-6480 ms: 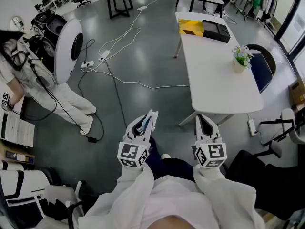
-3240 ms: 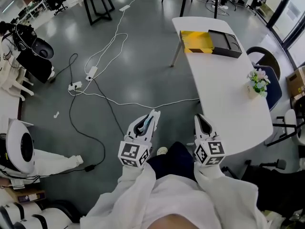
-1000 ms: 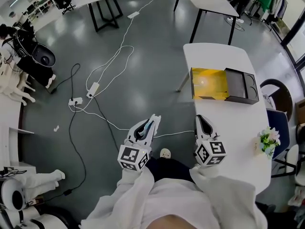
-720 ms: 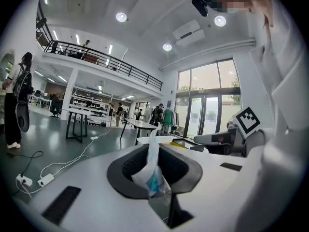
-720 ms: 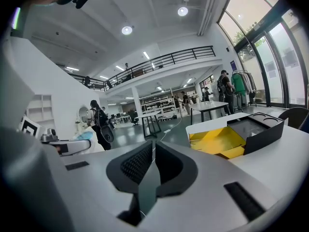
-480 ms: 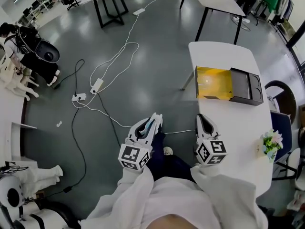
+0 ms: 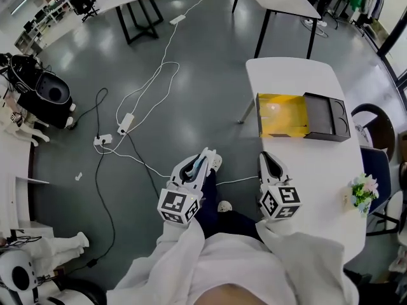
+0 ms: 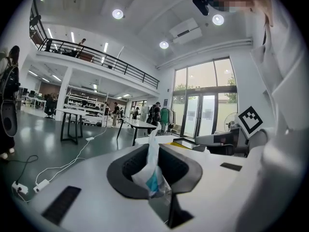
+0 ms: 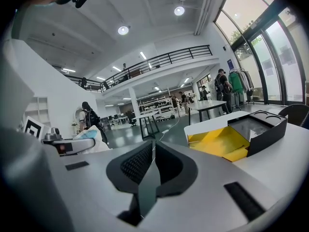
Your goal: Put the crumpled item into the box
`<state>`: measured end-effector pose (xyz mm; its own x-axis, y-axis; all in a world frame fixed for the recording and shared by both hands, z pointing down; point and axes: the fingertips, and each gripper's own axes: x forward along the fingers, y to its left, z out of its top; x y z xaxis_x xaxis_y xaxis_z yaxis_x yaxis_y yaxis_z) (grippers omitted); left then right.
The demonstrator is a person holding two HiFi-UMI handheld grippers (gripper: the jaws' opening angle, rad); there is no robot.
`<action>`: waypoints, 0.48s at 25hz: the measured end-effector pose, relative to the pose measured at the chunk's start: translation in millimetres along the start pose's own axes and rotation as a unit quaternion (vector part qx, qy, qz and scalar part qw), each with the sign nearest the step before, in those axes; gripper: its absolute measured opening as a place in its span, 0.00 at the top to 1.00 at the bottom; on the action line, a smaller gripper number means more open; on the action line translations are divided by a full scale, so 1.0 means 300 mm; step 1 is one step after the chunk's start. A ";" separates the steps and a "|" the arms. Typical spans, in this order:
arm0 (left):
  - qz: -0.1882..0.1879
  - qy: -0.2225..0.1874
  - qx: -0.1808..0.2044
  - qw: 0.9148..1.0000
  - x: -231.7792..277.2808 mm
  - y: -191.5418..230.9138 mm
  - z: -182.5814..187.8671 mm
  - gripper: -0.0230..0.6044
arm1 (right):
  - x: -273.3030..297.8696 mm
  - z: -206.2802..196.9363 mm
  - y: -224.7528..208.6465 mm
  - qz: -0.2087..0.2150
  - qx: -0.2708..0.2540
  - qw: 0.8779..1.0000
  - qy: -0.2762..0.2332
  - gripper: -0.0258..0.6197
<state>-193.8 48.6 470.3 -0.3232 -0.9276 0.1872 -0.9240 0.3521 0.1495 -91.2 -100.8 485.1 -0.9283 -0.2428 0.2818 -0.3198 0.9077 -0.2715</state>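
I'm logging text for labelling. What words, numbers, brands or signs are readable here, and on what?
No text is readable in any view.
Crumpled item, held in the left gripper: blue print, too blurred to read.
Marker cubes on the left gripper and right gripper: square patterns only, no letters.
Box: no label shows.
Notices on the glass doors: too small to read.

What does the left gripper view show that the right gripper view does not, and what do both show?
Only the left gripper view: the left gripper with its jaws pressed on the crumpled item, white and blue. Only the right gripper view: the right gripper with its jaws together, nothing between them. Both: the open yellow box on the white table.
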 end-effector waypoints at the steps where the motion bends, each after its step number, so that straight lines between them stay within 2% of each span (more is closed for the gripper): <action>1: -0.004 0.000 0.002 1.000 0.023 0.009 0.007 0.87 | 0.014 0.005 -0.007 -0.003 0.001 1.000 -0.001 0.89; 12: -0.051 -0.003 0.005 0.999 0.372 0.176 0.117 0.87 | 0.267 0.133 -0.155 -0.053 0.019 0.998 -0.014 0.89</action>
<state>-285.8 -40.5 465.1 -0.2288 -0.9592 0.1660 -0.9540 0.2549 0.1577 -158.3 -176.3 483.5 -0.8938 -0.3469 0.2844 -0.4228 0.8631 -0.2762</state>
